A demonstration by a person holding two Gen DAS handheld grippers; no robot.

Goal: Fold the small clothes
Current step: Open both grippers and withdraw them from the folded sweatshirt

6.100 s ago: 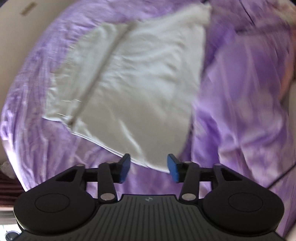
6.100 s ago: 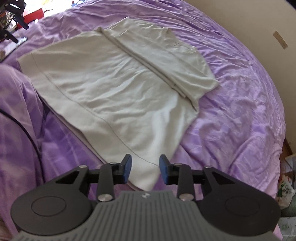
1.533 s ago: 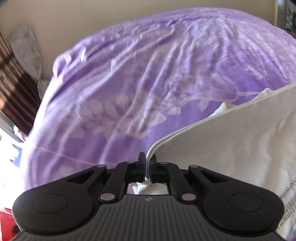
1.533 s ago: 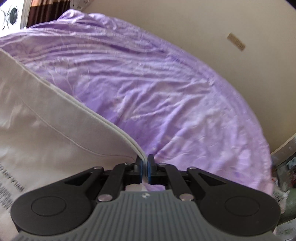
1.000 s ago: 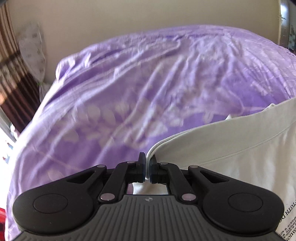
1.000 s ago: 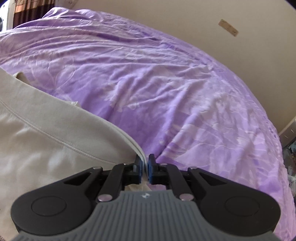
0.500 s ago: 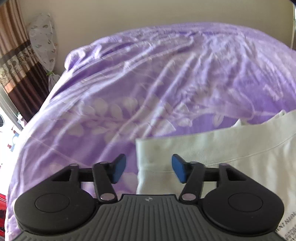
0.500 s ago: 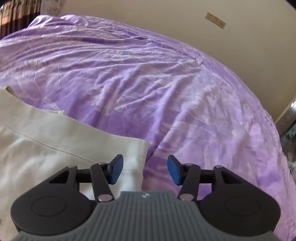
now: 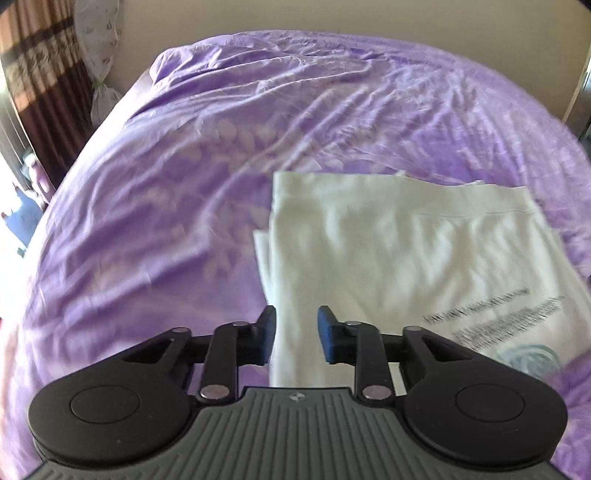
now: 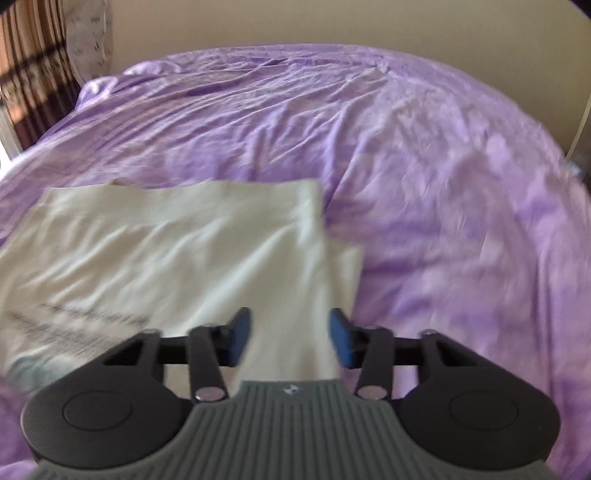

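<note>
A cream-white shirt (image 9: 399, 258) lies folded over on the purple bedsheet (image 9: 184, 184), its printed text and a round blue emblem facing up near its lower edge. My left gripper (image 9: 296, 334) is open and empty, hovering above the shirt's left edge. In the right wrist view the same shirt (image 10: 177, 258) lies at the left and centre. My right gripper (image 10: 290, 338) is open and empty above the shirt's right edge, where a lower layer sticks out.
The wrinkled purple sheet (image 10: 443, 184) covers the whole bed. A beige wall (image 10: 332, 26) runs behind it. A brown striped curtain (image 9: 44, 74) and a patterned white bundle (image 9: 99, 48) stand at the far left of the bed.
Both grippers carried the shirt's hem forward, shut on it, then opened and let it drop. Since then both have drawn back and up, showing the folded shirt lying flat.
</note>
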